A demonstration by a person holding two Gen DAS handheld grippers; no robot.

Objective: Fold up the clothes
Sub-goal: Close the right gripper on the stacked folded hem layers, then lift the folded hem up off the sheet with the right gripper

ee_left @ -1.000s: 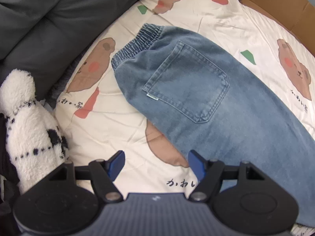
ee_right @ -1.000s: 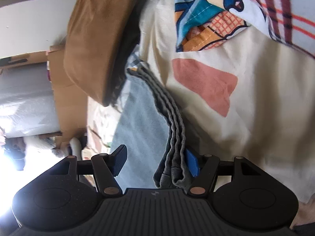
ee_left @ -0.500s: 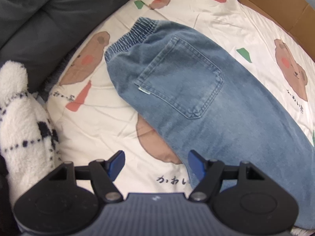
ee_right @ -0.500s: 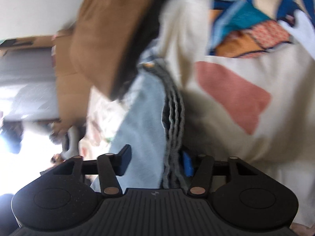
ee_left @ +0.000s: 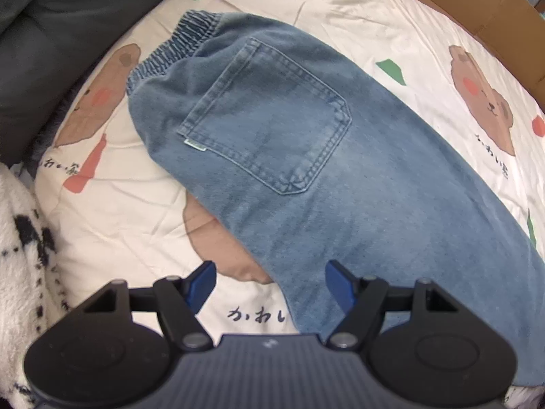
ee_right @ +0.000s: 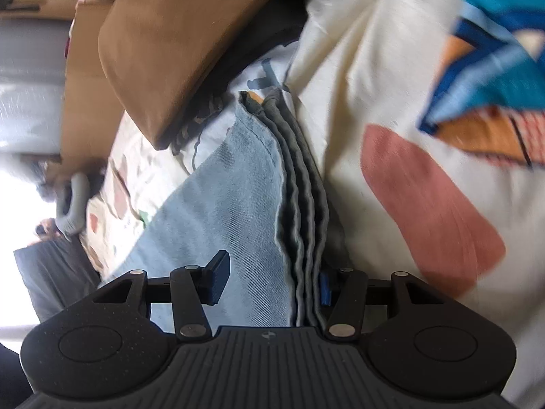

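Blue jeans [ee_left: 289, 156] lie flat on a cream bear-print sheet [ee_left: 112, 218], elastic waistband at the upper left, back pocket up. My left gripper [ee_left: 269, 283] is open and empty, hovering over the jeans' lower edge. In the right wrist view the jeans' layered hem edge [ee_right: 299, 204] runs between the fingers of my right gripper [ee_right: 272, 279]. Its jaws stand wide apart around the cloth, and the right pad is partly hidden behind the folds.
A dark grey sofa cushion [ee_left: 61, 34] borders the sheet at the upper left. A white fleecy garment [ee_left: 20, 255] lies at the left edge. Cardboard [ee_left: 477, 3] stands at the upper right. A brown cushion [ee_right: 177, 44] and colourful printed cloth [ee_right: 494, 78] lie beyond the hem.
The left gripper has moved closer over the jeans, which have shifted up and left in view. The right view has swung; the hem stays between the right gripper's fingers.
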